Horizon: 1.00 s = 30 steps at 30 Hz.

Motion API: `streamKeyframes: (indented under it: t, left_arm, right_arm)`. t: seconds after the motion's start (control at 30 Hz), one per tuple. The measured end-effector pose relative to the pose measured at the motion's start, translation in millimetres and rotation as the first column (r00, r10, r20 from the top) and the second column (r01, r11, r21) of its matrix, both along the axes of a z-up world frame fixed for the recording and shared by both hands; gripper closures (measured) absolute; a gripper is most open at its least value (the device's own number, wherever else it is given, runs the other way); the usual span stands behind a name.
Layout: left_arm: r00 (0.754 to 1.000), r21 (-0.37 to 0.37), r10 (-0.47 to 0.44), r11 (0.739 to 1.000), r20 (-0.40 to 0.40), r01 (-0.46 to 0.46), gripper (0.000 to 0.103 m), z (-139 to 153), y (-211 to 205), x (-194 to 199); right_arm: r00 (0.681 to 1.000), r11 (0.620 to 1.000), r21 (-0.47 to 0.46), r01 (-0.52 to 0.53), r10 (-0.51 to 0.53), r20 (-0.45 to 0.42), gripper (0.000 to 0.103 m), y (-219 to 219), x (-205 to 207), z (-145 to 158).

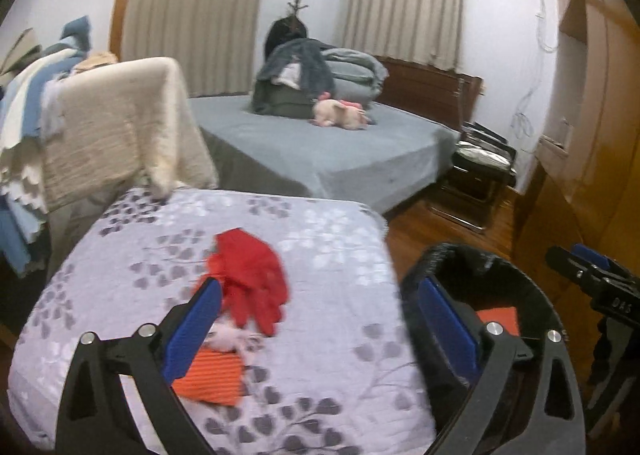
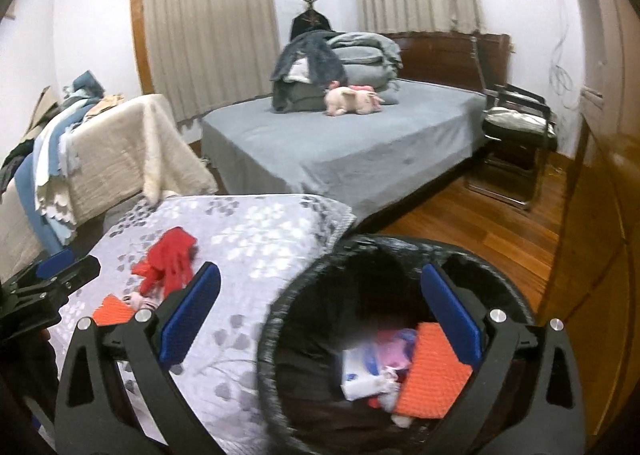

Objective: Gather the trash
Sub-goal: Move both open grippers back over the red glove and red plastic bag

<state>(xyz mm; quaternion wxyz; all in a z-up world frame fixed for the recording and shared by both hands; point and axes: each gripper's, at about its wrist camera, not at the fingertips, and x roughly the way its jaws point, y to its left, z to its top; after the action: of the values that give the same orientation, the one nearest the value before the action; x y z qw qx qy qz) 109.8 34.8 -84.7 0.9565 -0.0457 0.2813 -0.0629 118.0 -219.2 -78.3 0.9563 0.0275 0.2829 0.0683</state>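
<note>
left gripper (image 1: 318, 319): wide open, nothing held | right gripper (image 2: 320, 315): wide open, empty, over bin (image 2: 280, 319) | red glove (image 1: 252, 279): seen just ahead of left gripper, mid-quilt, fingers trailing toward it | nearer hand judged left

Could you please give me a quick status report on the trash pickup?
Both grippers open, empty. Red glove and orange sheet on floral cover. Bin part-filled. Nothing in the way.

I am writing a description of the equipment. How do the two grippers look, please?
Both look alike. The left gripper and right gripper each have a black frame with triangular cut-outs, round silver bolt heads, and two flat blue textured pads. Seen from the left wrist view, the right gripper's side carries small white lettering. No cables, hands or sleeves show.
</note>
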Motion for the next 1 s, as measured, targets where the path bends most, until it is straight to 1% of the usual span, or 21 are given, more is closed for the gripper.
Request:
streamKeyframes:
  t: [0.2, 0.43, 0.8, 1.0]
  left_arm:
    - [0.997, 0.025, 0.08, 0.997, 0.005, -0.08, 0.007, -5, 42, -6]
    - [0.988, 0.035, 0.153, 0.988, 0.004, -0.153, 0.007, -13, 81, 0]
    - [0.975, 0.025, 0.223, 0.975, -0.022, -0.222, 0.007, -35, 126, 27]
    - [0.966, 0.027, 0.255, 0.967, -0.038, -0.254, 0.007, -49, 152, 49]
  right_arm:
    - [0.998, 0.998, 0.003, -0.058, 0.058, -0.008, 0.005, 33, 14, -7]
    - [0.994, 0.994, 0.003, -0.108, 0.108, -0.015, 0.005, 72, 35, -18]
    - [0.976, 0.977, -0.008, -0.212, 0.211, -0.051, 0.006, 144, 83, -43]
    - [0.964, 0.967, -0.011, -0.254, 0.252, -0.087, 0.006, 180, 113, -65]
